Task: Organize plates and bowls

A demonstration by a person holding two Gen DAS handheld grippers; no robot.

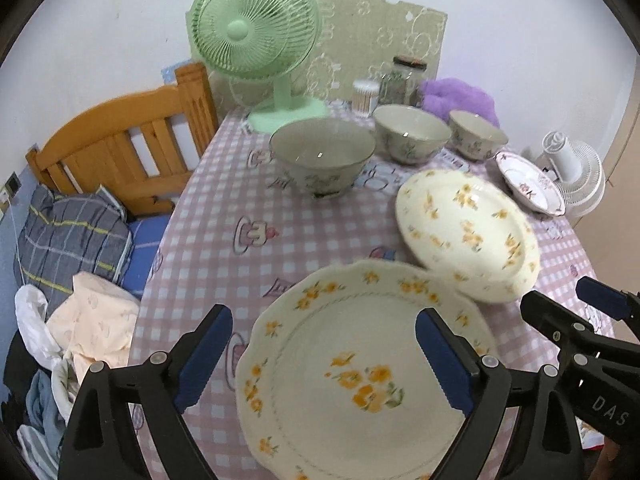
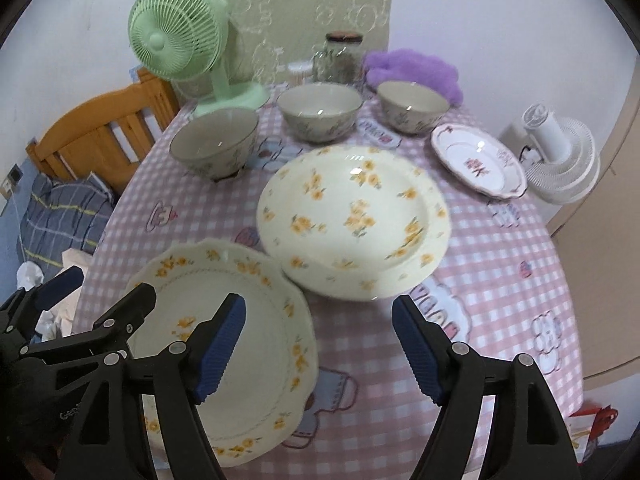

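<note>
A flat yellow-flowered plate (image 1: 360,376) (image 2: 236,356) lies at the table's near edge. A deep yellow-flowered plate (image 1: 468,236) (image 2: 356,220) sits behind it, its rim resting on the flat plate's edge. Three floral bowls (image 1: 322,156) (image 2: 214,146) stand in a row further back, with a small pink-rimmed plate (image 1: 528,188) (image 2: 478,162) at the right. My left gripper (image 1: 324,356) is open above the flat plate. My right gripper (image 2: 318,344) is open just in front of the deep plate, and it also shows in the left wrist view (image 1: 560,300).
A green fan (image 1: 256,40), a glass jar (image 1: 402,80), a cotton-swab box (image 1: 365,96) and a purple plush (image 1: 460,98) stand at the back of the pink checked table (image 1: 224,208). A white fan (image 2: 560,156) is at the right. A wooden bed (image 1: 120,144) lies left.
</note>
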